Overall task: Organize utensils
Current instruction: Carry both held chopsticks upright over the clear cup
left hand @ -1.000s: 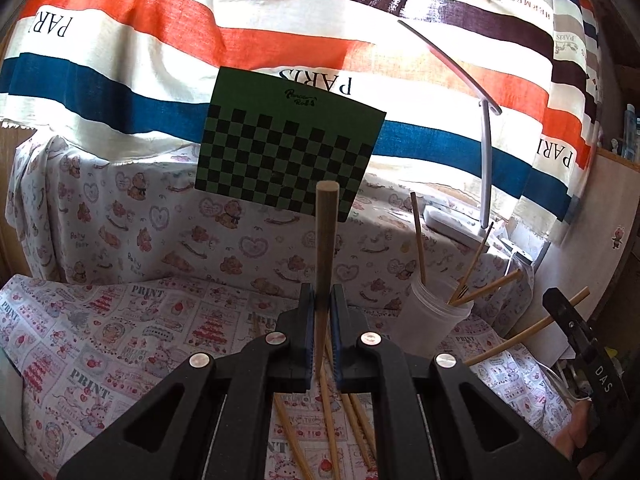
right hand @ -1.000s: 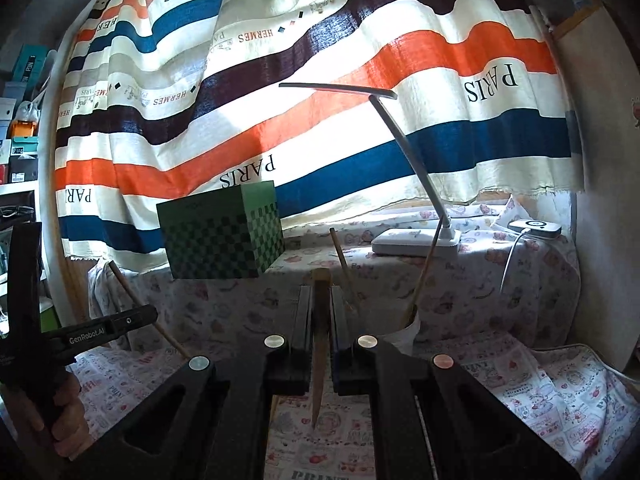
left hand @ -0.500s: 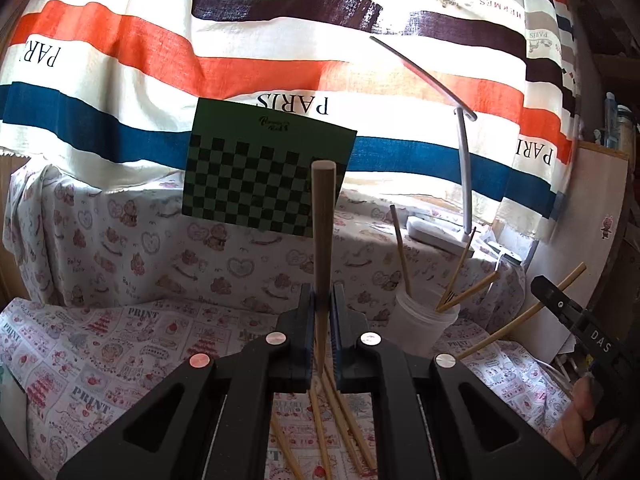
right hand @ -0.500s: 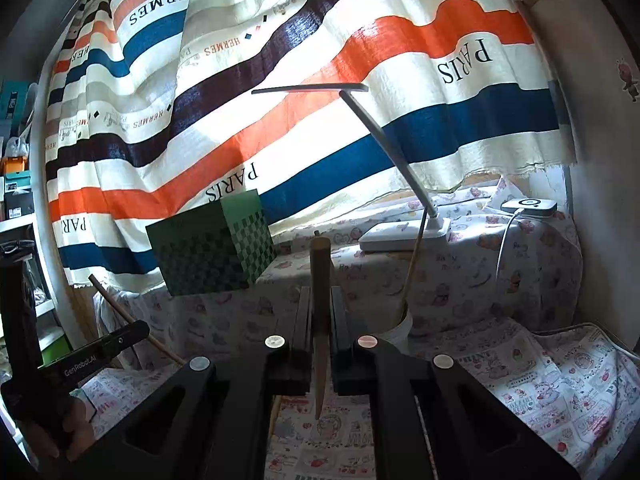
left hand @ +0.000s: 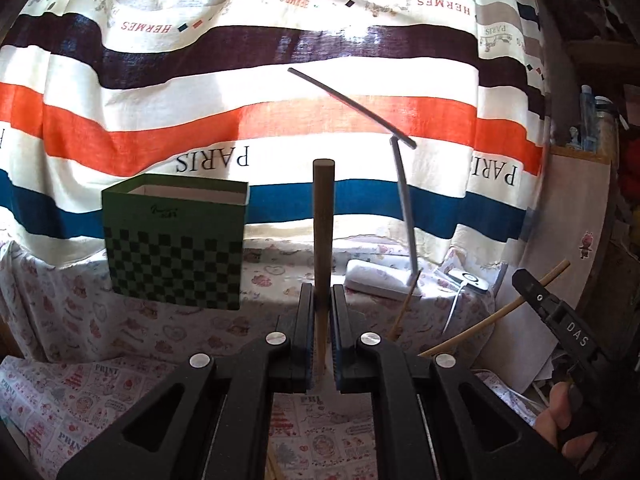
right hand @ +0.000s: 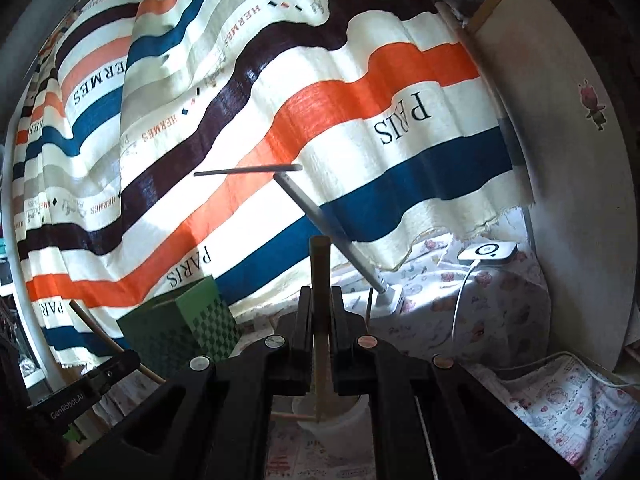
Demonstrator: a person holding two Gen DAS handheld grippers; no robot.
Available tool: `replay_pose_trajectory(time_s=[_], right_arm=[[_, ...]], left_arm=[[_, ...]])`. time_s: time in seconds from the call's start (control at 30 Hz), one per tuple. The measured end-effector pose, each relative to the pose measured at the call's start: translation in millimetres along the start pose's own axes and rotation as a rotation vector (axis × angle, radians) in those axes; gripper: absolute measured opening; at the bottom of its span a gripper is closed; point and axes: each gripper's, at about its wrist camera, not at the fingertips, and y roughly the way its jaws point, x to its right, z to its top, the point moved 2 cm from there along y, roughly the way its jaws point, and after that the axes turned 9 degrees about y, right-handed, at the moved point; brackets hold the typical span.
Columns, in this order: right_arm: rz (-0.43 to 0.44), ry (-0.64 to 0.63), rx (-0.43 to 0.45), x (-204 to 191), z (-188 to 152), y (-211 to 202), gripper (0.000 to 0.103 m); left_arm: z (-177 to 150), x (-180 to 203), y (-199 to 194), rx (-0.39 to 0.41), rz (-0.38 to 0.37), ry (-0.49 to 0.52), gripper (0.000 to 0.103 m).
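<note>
A big striped curtain (left hand: 280,92) hangs across the back. Below it a cloth with little pictures (left hand: 72,396) covers the table and a raised shelf. A green checked box (left hand: 174,240) stands on the shelf at the left, well apart from the white lamp (left hand: 380,280). The left gripper (left hand: 319,336) pinches a wooden chopstick (left hand: 323,216) that points up. The right gripper (right hand: 320,340) pinches another chopstick (right hand: 319,276), tip down over the white cup (right hand: 352,416). There is open room above the table.
</note>
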Motion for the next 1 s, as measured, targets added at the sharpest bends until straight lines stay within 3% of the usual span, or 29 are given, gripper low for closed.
replay_pose_trajectory(time_s=[0.1, 0.23, 0.33, 0.53, 0.7, 0.87, 1.0], right_arm=[[-0.009, 0.007, 0.072, 8.3, -0.3, -2.7, 0.007], [-0.015, 0.006, 0.023, 14.2, -7.3, 18.5, 0.007], [-0.028, -0.036, -0.060, 12.7, -16.6, 42.6, 0.007], [0.012, 0.056, -0.175, 33.5, -37.4, 71.4, 0.007], [-0.004, 0.058, -0.209, 39.7, -47.6, 84.3, 0.007], [-0.008, 0.090, -0.265, 47.7, -57.1, 98.8, 0.007], [-0.016, 0.108, -0.291, 53.1, -61.5, 105.5, 0.008]], left_arm=[[10.5, 11.5, 4.1, 0.016, -0.002, 0.018, 0.006], [19.9, 21.5, 20.2, 0.015, -0.010, 0.050, 0.006], [19.4, 19.2, 42.1, -0.036, -0.087, 0.024, 0.006], [5.3, 21.0, 90.6, -0.169, -0.064, 0.060, 0.006], [-6.7, 5.4, 122.3, -0.256, -0.140, -0.060, 0.006], [-21.3, 6.9, 150.7, -0.356, -0.116, -0.054, 0.006], [-27.2, 12.7, 158.3, -0.345, -0.088, -0.012, 0.006]])
